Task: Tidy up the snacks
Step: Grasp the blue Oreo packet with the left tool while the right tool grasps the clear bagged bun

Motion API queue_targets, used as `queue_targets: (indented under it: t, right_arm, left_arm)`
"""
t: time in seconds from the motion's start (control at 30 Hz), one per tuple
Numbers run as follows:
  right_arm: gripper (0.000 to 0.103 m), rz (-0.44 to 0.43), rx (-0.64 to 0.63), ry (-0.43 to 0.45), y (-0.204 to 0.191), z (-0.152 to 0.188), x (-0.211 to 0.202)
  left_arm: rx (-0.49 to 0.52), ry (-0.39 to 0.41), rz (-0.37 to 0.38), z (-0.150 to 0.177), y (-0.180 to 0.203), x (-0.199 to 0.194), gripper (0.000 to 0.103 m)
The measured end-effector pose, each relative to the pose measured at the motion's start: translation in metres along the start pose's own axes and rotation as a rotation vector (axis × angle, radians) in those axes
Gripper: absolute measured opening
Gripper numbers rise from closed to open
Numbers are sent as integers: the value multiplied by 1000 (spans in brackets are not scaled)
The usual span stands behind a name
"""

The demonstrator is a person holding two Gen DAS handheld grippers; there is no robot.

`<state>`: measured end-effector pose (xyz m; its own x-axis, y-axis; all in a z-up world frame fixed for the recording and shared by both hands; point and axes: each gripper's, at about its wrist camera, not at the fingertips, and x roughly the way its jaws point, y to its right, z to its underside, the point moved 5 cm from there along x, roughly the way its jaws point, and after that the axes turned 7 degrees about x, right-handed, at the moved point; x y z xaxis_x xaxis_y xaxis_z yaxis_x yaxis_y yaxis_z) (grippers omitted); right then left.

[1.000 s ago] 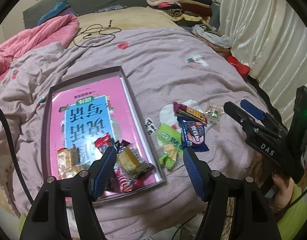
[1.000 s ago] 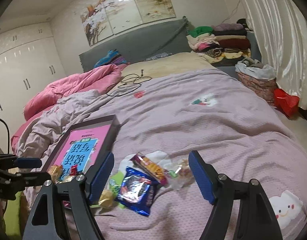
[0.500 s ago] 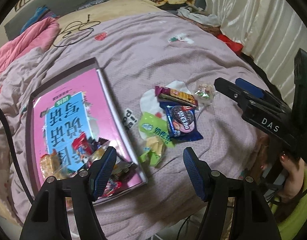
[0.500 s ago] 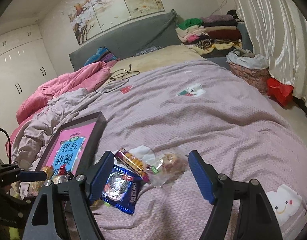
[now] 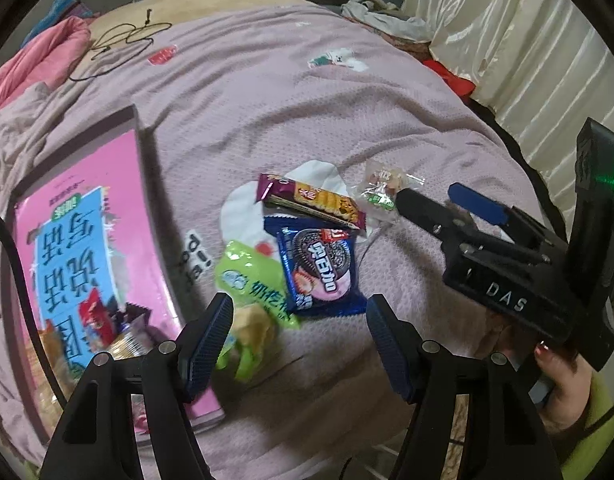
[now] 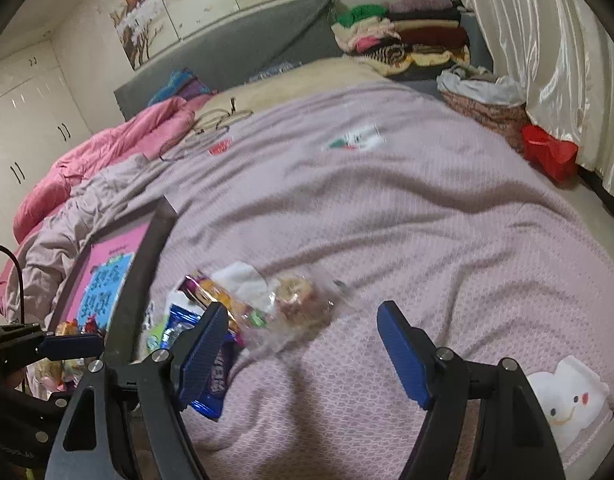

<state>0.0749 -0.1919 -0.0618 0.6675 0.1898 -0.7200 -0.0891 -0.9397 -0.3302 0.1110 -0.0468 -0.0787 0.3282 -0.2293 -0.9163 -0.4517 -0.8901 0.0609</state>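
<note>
The bed carries everything, its mauve blanket reaching to the near edge where I stand. On its left side, running back from that near edge, lies the shallow box with the pink printed bottom, and a few wrapped snacks are already heaped in its near end, so I judge the sorting partly done. The rest sit loose on the blanket just right of the box, close to the near edge: the blue cookie pack, the green bag touching its left side, the long purple-and-gold bar lying across its far end, and the small clear bag just right of the bar. Those four, as I count them, are what remains to go into the box. My left gripper hangs over the near ends of the green bag and the cookie pack, jaws spread, nothing between the pads. My right gripper is likewise spread and empty; the clear bag lies just beyond its fingers, so I expect it to take that one while the left takes the green bag or the cookies.
</note>
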Motion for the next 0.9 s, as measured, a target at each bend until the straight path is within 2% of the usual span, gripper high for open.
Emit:
queue_targets:
  t: [0.37, 0.73, 0.9]
  right_arm:
    - [76, 0, -19, -77, 7, 0, 32]
    - [76, -80, 37, -86, 9, -6, 48]
    - [66, -138, 58, -96, 8, -9, 53]
  left_arm:
    - [-9, -26, -2, -7, 1, 24, 71]
    - [-16, -37, 1, -10, 1, 37, 71]
    - [-16, -36, 8, -14, 2, 42, 71]
